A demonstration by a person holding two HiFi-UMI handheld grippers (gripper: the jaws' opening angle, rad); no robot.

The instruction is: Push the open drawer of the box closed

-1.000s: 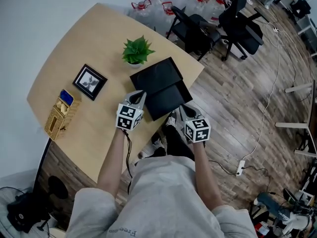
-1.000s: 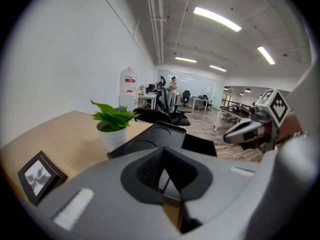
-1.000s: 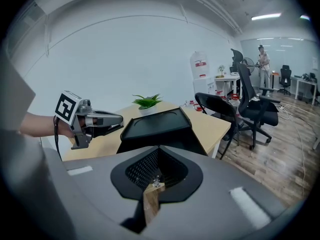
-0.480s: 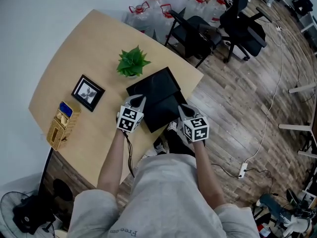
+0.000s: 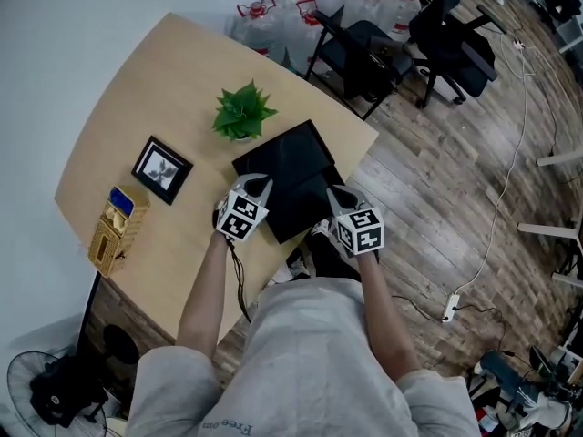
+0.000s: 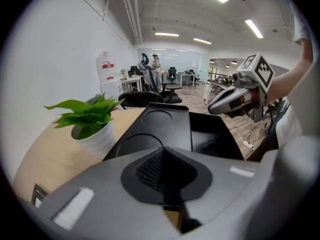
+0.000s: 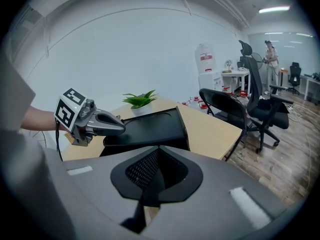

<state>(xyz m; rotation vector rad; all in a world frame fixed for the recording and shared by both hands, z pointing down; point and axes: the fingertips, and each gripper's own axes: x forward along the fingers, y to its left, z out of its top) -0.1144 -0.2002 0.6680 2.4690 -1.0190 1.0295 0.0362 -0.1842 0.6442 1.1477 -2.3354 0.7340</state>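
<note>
Black and flat-topped, the box sits on the wooden table just ahead of both grippers. Its drawer stands open toward them at the table's near edge. The left gripper has its jaws pressed together on nothing, with its tip at the drawer's front left corner. The right gripper is likewise closed and empty, its tip over the drawer's front right side. Whether either tip touches the drawer cannot be told. The open drawer lies between the two grippers. A plant stands ahead of the left gripper, beside the box's far corner. A frame and a basket lie well to that gripper's left.
</note>
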